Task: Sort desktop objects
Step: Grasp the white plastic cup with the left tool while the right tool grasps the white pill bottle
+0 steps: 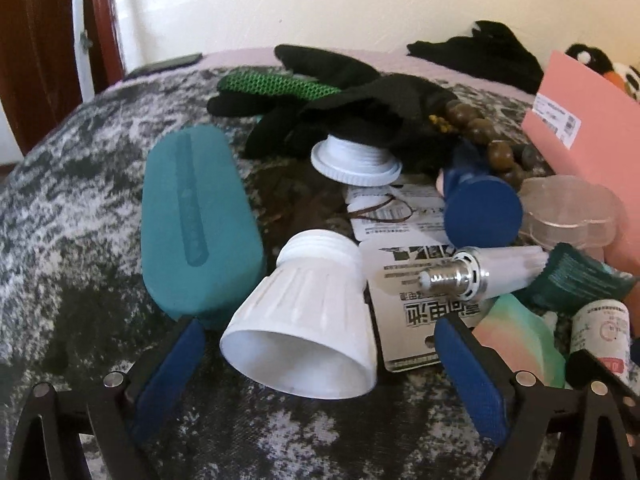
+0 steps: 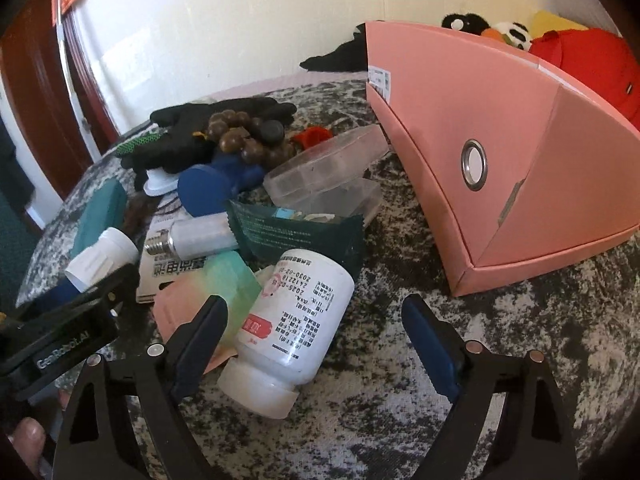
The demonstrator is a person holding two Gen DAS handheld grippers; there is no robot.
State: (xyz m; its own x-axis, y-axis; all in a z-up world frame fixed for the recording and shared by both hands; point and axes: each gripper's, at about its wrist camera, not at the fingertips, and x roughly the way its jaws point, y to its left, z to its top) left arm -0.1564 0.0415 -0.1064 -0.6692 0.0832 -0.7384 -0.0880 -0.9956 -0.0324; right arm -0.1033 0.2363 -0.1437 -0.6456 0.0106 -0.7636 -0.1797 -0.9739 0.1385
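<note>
Mottled grey cloth covers the counter (image 1: 80, 208) below a cream wall. Left hand-held gripper (image 1: 320, 344) stands released, straddling a white cap (image 1: 304, 320): light, rigid, ribbed, best pinched across its flared skirt. Right hand-held gripper (image 2: 316, 320) is also released; a pill bottle (image 2: 296, 320) lies between its jaws, smooth and liable to roll. Its contents are unseen, and the pink box (image 2: 500, 152) hides its inside.

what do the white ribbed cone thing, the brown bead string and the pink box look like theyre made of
White ribbed cone-shaped cap: probably moulded plastic, matt, with threads and even ribs.
Brown round bead string: looks like polished wood, with a soft sheen; stone or resin is possible.
Pink box with a metal ring hole: likely coated cardboard, with sharp folded edges and a smooth matt face.
</note>
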